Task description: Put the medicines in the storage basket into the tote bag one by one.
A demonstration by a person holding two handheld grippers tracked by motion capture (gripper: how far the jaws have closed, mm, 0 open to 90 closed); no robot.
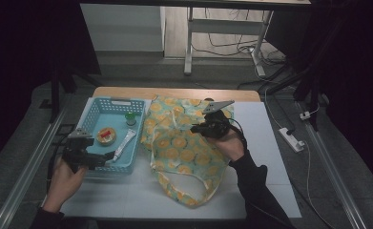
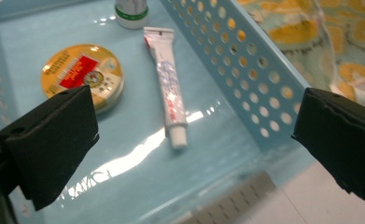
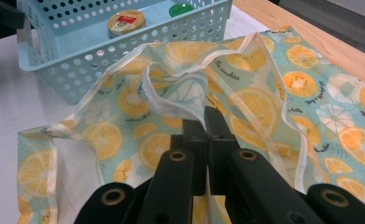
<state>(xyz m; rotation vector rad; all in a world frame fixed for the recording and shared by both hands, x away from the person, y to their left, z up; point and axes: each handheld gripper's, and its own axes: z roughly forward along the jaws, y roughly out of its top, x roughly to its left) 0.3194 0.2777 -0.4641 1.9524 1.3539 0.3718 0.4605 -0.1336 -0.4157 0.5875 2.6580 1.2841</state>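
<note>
High view: blue basket (image 1: 92,125) at left of the white surface (image 1: 270,157), citrus-print cloth bag (image 1: 184,157) beside it, left claw (image 1: 108,156) at the basket's near rim, right claw (image 1: 194,128) over the bag.

Left gripper view: jaws wide apart, holding nothing; inside the basket (image 2: 245,60) a round tin (image 2: 83,74), a tube (image 2: 167,88), a green-capped bottle (image 2: 131,11).

Right gripper view: jaws pinched closed on a raised fold of the bag (image 3: 171,100).
</note>
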